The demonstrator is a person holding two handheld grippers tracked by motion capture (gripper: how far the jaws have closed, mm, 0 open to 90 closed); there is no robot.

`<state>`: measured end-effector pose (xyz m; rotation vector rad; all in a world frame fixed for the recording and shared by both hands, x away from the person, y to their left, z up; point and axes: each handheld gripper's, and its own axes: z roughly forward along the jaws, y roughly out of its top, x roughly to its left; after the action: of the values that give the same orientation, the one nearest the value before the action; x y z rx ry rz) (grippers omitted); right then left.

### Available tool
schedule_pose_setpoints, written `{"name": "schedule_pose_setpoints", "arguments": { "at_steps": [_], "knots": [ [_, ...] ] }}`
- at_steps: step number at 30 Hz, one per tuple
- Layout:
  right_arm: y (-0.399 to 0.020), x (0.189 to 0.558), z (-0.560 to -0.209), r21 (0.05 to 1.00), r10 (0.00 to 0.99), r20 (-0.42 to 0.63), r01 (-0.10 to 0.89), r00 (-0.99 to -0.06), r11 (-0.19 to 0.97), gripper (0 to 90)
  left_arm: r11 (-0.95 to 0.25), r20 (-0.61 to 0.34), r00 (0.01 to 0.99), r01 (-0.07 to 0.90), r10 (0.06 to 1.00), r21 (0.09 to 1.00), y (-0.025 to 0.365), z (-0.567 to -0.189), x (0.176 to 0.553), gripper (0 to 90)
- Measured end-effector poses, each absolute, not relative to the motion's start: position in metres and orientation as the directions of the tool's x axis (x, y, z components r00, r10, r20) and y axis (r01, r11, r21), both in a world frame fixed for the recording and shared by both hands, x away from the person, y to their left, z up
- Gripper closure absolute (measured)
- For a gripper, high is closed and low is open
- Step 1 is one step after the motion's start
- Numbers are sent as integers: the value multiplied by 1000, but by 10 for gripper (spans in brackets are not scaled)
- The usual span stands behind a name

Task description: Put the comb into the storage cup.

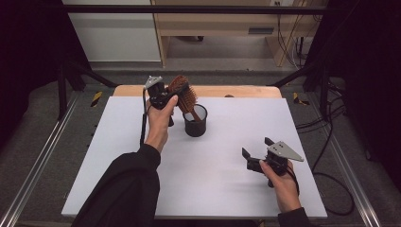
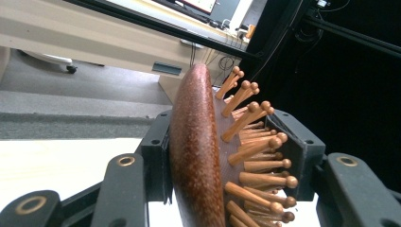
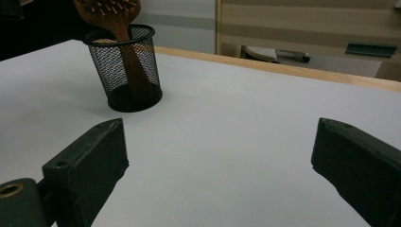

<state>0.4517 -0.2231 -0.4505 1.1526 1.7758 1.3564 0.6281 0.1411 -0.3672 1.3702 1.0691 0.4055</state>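
White tabletop (image 1: 142,179) spreads below us. Our left gripper (image 2: 227,156) has its jaws nearly closed on the wooden hairbrush (image 2: 196,151) head; the brush handle stands tilted in the black mesh cup (image 1: 196,121). Our right gripper (image 1: 257,152) rests well apart, jaws wide and empty.
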Motion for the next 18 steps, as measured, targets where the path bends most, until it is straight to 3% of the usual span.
{"name": "schedule_pose_setpoints", "arguments": {
  "at_steps": [18],
  "knots": [
    [-223,453,-451,958,901,35,272,-432,94,47,248,-402,481,353,779,902,149,-374,634,445]
  ]
}}
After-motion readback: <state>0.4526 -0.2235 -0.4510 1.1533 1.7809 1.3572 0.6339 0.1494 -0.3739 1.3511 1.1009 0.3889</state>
